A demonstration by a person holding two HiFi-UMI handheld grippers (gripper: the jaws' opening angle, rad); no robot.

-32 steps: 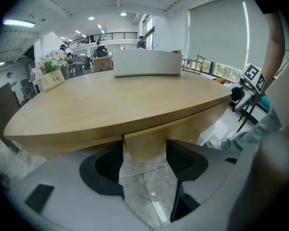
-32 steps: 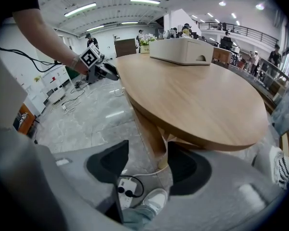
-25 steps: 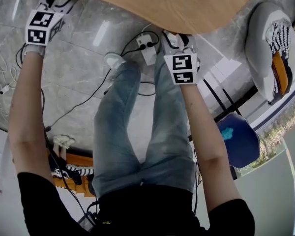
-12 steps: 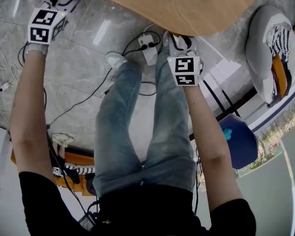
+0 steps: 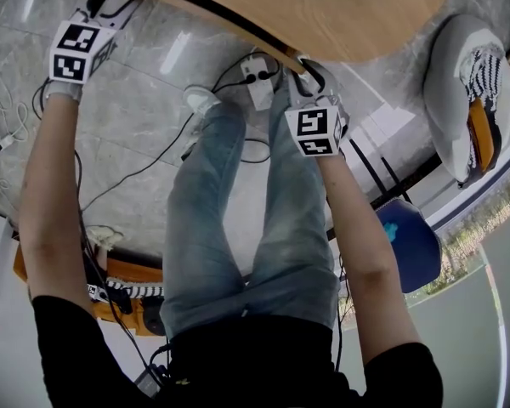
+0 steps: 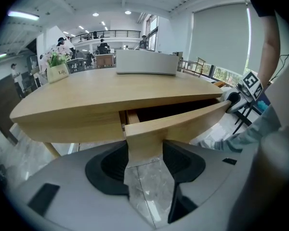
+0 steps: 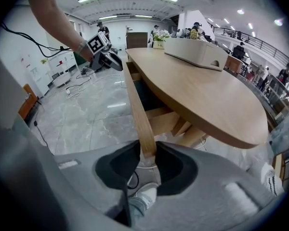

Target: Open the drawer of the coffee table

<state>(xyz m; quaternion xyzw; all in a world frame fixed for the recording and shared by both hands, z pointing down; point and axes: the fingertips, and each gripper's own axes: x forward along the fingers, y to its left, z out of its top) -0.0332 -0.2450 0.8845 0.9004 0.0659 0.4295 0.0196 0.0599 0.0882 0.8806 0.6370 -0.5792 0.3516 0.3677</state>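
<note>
The only print in sight is the black-and-white square markers on the left cube (image 5: 72, 51) and the right cube (image 5: 314, 132). The lettering on the one flower box (image 6: 57, 72) on the coffee table (image 6: 86, 97) is too small to read. Its single drawer (image 6: 183, 121) sits under the tabletop's near edge, the left gripper (image 6: 145, 150) clamped on one end of the curved front and the right gripper (image 7: 148, 153) on the other, both pairs of jaws having just been closing on the wood. Unlike a second ago, the head view now shows a dark gap between tabletop and drawer front: the drawer stands slightly pulled out.
</note>
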